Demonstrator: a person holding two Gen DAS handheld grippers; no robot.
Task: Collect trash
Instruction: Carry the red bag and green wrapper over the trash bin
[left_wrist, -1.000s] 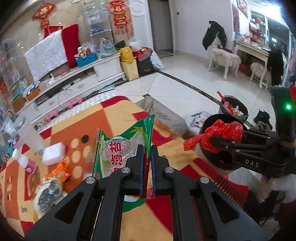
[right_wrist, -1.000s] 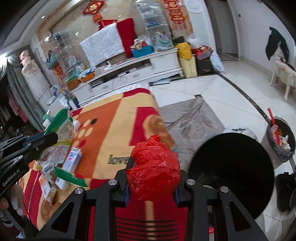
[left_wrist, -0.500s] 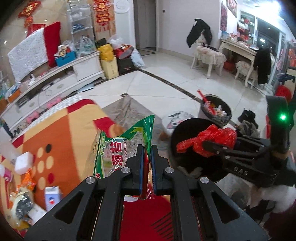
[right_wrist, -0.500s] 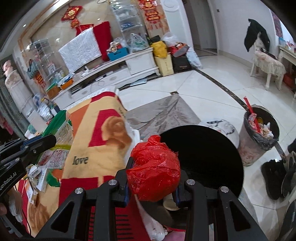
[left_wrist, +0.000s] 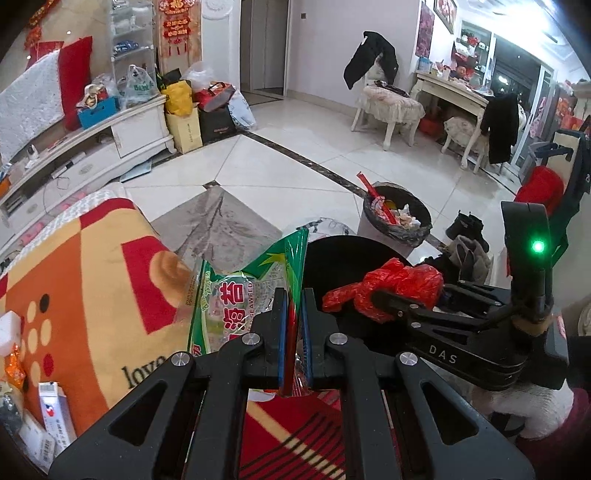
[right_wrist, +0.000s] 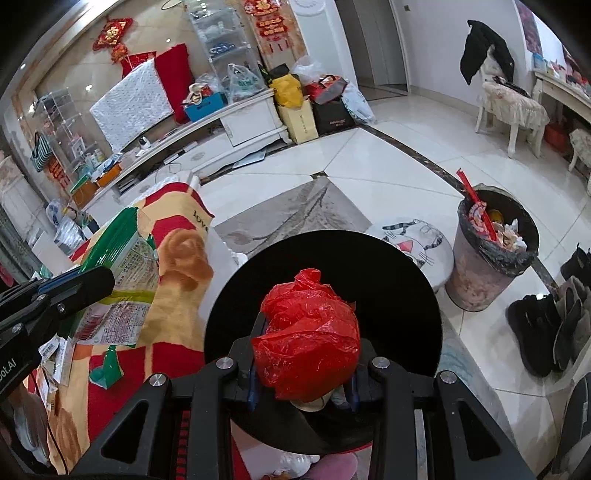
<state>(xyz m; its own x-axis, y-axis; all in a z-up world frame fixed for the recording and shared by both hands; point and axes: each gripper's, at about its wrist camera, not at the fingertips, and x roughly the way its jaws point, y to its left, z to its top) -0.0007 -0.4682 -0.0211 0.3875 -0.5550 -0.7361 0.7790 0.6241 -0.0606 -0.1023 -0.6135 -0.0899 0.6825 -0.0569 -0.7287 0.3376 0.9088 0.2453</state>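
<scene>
**Both claws loaded, bin directly ahead**

Trash is held in each claw, and both are aimed toward the same dark opening. The left claw (left_wrist: 293, 325) is clenched on a green seaweed wrapper (left_wrist: 236, 302), pinching it by one edge so the flat packet stands upright and hangs clear of the patterned blanket (left_wrist: 92, 280) covering the bench; that edge grip suits a thin, floppy packet that would crumple if squeezed across its face. The right claw (right_wrist: 303, 373) is closed around a crumpled red plastic bag (right_wrist: 308, 332), with the wad bulging out above the fingers, a grasp across the middle that keeps loose film from slipping.

In the right wrist view the red bag sits over the mouth of a round black bin (right_wrist: 369, 258), which stands just beside the bench edge, so it looks placed for a straight drop. The seaweed wrapper, seen from the left wrist, is near the bin's rim but still over the blanket side. A second, lined wastebasket (right_wrist: 491, 258), already full of scraps, stands farther out on the tiled floor.

More litter remains on the bench: a small carton (left_wrist: 55, 410) and a white block (left_wrist: 9, 330) at the left. The likely step in hand is releasing the red bag first, then bringing the wrapper across.
</scene>
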